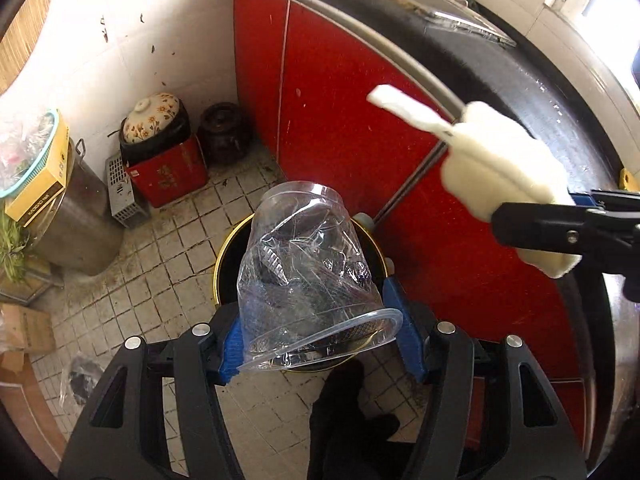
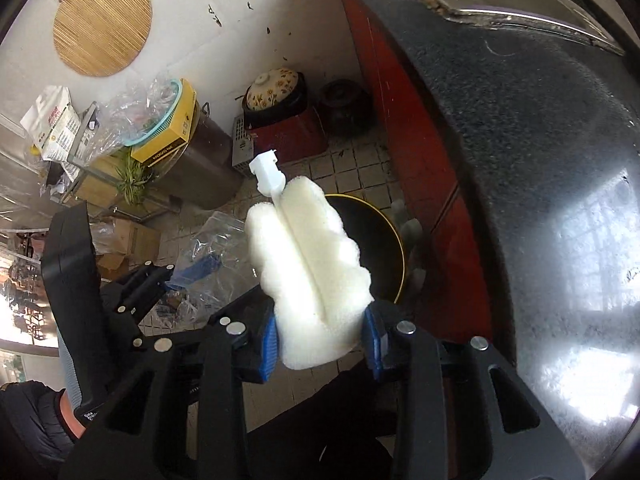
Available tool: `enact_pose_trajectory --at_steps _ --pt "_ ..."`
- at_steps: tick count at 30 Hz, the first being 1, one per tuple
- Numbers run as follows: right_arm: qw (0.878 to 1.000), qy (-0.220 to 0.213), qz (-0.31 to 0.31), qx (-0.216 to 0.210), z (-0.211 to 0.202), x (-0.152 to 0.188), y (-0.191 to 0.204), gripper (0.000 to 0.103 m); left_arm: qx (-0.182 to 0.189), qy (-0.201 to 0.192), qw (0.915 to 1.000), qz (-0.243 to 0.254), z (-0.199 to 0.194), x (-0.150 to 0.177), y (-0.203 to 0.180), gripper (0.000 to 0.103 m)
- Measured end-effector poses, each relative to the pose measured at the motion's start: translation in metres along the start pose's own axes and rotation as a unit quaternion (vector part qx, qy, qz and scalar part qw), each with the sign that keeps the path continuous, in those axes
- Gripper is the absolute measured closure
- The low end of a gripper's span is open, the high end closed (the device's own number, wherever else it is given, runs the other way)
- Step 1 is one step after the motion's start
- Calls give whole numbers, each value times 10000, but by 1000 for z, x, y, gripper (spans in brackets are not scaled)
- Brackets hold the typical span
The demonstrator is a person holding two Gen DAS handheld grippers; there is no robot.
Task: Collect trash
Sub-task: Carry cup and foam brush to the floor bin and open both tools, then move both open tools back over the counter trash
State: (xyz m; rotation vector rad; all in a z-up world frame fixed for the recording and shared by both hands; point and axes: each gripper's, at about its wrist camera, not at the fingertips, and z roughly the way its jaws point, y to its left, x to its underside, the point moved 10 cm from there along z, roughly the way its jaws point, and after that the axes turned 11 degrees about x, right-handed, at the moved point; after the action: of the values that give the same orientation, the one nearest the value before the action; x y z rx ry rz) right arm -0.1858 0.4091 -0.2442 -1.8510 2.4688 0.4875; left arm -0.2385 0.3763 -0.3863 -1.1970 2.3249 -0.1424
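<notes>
Left wrist view first: at the far left a yellow box is being carried on top of a steel pot, and a floral-lidded clay pot is being supported by a red tin in the corner of the tiled floor. Toward the middle, a crumpled clear plastic cup is being clamped between the blue fingers of the left gripper, its rim turned toward the camera. The cup is being held directly above a black bin with a yellow rim, which is standing on the floor just beside the red cabinet doors. At the right, a white sponge brush head is being pinched by the right gripper in front of the dark counter.

From the right wrist, the left gripper and its cup are being seen at the left. In the middle, the sponge is being squeezed between the right gripper's blue fingers, its plastic stub pointing away, partly over the bin. The speckled counter is being shown at the right.
</notes>
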Motion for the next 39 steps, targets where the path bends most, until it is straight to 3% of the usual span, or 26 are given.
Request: enact_pose_trajectory --at_steps 2,5,6,11,17,20,23,26,30,32,35,39 --pt "10000 22 -41 -5 6 -2 2 62 -38 30 10000 9 5 2 6 41" --pt "10000 5 -79 -27 8 -8 4 32 -65 118 9999 -32 13 4 14 23" --pt "10000 -26 -60 -41 7 -11 4 30 -102 143 9998 -26 14 4 17 19" --pt "9998 -175 -33 13 -16 -13 -9 29 -165 313 9994 -38 11 5 27 17" --pt "9972 -551 431 276 -82 2 -72 23 -247 138 9991 322 -20 -20 4 15" --pt "9918 -808 795 587 -122 14 -114 20 -194 -65 9963 836 -41 -48 -37 13" --pt "9787 -1136 1465 887 -168 39 -168 17 233 -313 9884 1465 -59 -82 -104 11" --pt "9556 -1467 2208 1284 -214 78 -221 16 780 -305 9665 2427 -61 -101 -194 10" --pt "9179 -1677 2964 2038 -264 152 -281 16 1362 -304 9160 3761 -63 -100 -326 10" --pt "8993 -1709 3296 2309 -287 190 -307 16 1670 -235 8944 4143 -63 -87 -387 10" --pt "8743 -1718 3712 2611 -315 246 -329 16 2039 -89 8716 4458 -67 -59 -460 10" --pt "8489 -1756 4035 2929 -341 309 -352 16 2325 151 8466 4785 -67 -22 -519 10"
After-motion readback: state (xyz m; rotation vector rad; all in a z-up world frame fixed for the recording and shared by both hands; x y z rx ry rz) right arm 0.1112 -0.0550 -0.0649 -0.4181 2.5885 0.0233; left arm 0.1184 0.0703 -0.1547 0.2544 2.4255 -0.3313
